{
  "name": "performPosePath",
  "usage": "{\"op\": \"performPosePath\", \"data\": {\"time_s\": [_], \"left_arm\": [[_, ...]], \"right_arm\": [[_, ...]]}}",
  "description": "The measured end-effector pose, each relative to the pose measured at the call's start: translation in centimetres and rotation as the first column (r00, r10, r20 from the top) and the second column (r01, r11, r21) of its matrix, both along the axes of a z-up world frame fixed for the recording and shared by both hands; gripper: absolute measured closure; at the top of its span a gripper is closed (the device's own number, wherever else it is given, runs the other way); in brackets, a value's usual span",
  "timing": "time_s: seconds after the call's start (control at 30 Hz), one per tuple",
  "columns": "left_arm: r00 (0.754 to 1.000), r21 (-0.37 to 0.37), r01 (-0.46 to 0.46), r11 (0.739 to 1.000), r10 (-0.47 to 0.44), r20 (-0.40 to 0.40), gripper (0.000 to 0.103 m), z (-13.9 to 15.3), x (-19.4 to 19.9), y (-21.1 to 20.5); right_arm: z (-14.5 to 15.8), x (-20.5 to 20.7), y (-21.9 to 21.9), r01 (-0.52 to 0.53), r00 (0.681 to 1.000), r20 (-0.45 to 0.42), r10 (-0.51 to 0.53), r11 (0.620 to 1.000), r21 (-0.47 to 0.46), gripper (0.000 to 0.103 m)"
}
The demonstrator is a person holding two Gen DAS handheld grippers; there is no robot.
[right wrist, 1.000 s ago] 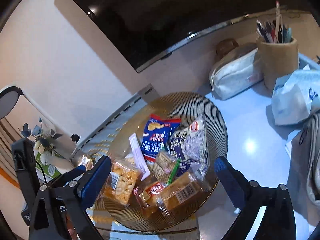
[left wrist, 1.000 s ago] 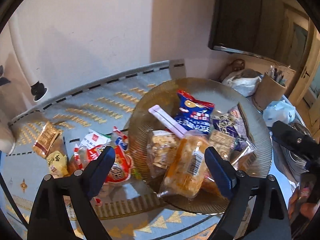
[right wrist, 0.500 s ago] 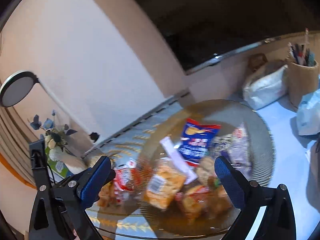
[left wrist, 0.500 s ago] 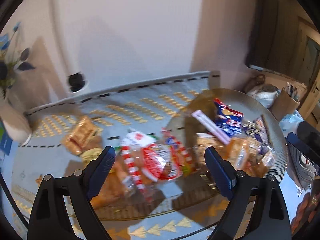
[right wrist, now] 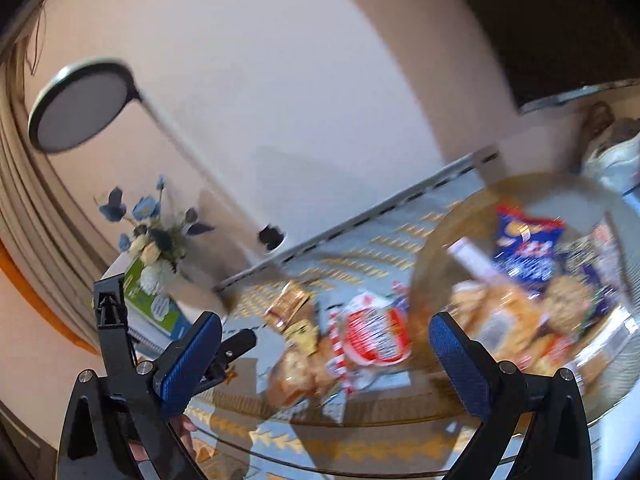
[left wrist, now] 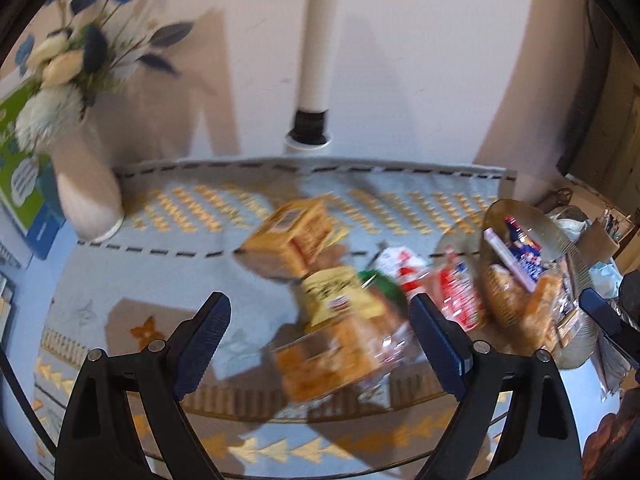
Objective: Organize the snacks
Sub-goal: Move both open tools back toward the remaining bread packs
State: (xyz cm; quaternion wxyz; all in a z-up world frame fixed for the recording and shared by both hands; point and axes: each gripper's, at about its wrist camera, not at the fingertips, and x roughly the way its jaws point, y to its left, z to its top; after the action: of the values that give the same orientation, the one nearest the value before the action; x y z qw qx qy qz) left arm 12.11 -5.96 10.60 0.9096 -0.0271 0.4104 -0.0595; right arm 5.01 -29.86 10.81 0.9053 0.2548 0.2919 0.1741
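Note:
Loose snack packets lie on the blue patterned mat (left wrist: 132,280): a tan cracker pack (left wrist: 296,232), a yellow packet (left wrist: 340,300), a clear bag of orange biscuits (left wrist: 332,356) and a red-and-white packet (left wrist: 456,296) (right wrist: 372,336). To their right stands an amber glass bowl (left wrist: 520,216) (right wrist: 520,192) with several snacks in it, among them a blue chip bag (right wrist: 528,248). My left gripper (left wrist: 320,340) hangs open over the loose packets, nothing between its fingers. My right gripper (right wrist: 324,356) is open too, above the red-and-white packet and the bowl's left edge.
A white vase of blue and cream flowers (left wrist: 80,184) (right wrist: 160,248) stands at the mat's far left beside a green and blue box (left wrist: 24,184). A white lamp pole (left wrist: 316,48) rises at the wall. A pen holder (left wrist: 608,236) and pouches sit right of the bowl.
Both grippers have swept left, from over the bowl to over the loose packets on the mat. The vase and the lamp have come into view. Both sets of jaws stay wide.

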Motion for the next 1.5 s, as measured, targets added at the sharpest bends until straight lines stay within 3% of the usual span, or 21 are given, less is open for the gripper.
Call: {"op": "performPosePath", "data": {"time_s": [0.33,0.47,0.63,0.73,0.8,0.87,0.97,1.07,1.13,1.33,1.4,1.5], "left_arm": [[0.996,-0.14,0.017,0.99,-0.029,-0.09,0.013,-4.8,-0.3,2.8],[0.993,-0.131,0.04,0.991,-0.055,-0.107,0.013,-6.2,0.0,1.4],[0.995,-0.132,0.065,0.989,-0.074,-0.062,0.011,-6.5,-0.2,0.9],[0.995,-0.137,0.075,0.988,-0.083,-0.054,0.003,-6.8,-0.2,1.2],[0.992,-0.178,0.106,0.978,-0.116,-0.049,0.003,-7.1,-0.3,1.6],[0.988,-0.204,0.136,0.97,-0.148,-0.046,0.003,-7.5,-0.3,1.6],[0.982,-0.164,0.167,0.972,-0.179,-0.058,0.003,-8.6,0.0,0.8],[0.979,-0.111,0.187,0.976,-0.195,-0.06,0.003,-9.4,0.0,0.0],[0.973,-0.131,0.217,0.967,-0.225,-0.047,0.003,-9.2,-0.1,-0.2],[0.975,-0.164,0.206,0.965,-0.216,-0.048,0.002,-9.2,0.0,0.5],[0.974,-0.142,0.211,0.967,-0.221,-0.054,0.001,-9.2,0.0,0.2],[0.973,-0.054,0.214,0.975,-0.218,-0.071,0.001,-9.4,0.1,-1.3]], "right_arm": [[-5.2,1.4,4.6,-0.036,0.995,-0.098,0.038,0.999,0.018,0.0],[-7.5,2.1,4.3,0.01,0.989,-0.148,0.0,0.998,0.069,0.0],[-10.4,2.9,3.1,0.097,0.978,-0.199,-0.065,0.983,0.154,0.0],[-11.6,3.5,2.2,0.179,0.971,-0.198,-0.137,0.961,0.212,0.0],[-12.4,4.3,1.8,0.218,0.962,-0.218,-0.164,0.943,0.252,0.0],[-12.1,4.9,1.7,0.251,0.959,-0.194,-0.207,0.938,0.238,0.0],[-12.0,6.2,1.9,0.284,0.951,-0.184,-0.248,0.937,0.205,0.0],[-11.6,7.1,2.6,0.311,0.945,-0.144,-0.293,0.943,0.119,0.0],[-11.5,7.5,3.0,0.309,0.945,-0.136,-0.298,0.949,0.067,0.0],[-11.1,6.7,2.2,0.291,0.954,-0.105,-0.28,0.95,0.112,0.0],[-11.0,6.8,2.3,0.297,0.951,-0.112,-0.287,0.95,0.095,0.0],[-10.9,6.9,2.7,0.307,0.947,-0.121,-0.299,0.95,0.057,0.0]]}}
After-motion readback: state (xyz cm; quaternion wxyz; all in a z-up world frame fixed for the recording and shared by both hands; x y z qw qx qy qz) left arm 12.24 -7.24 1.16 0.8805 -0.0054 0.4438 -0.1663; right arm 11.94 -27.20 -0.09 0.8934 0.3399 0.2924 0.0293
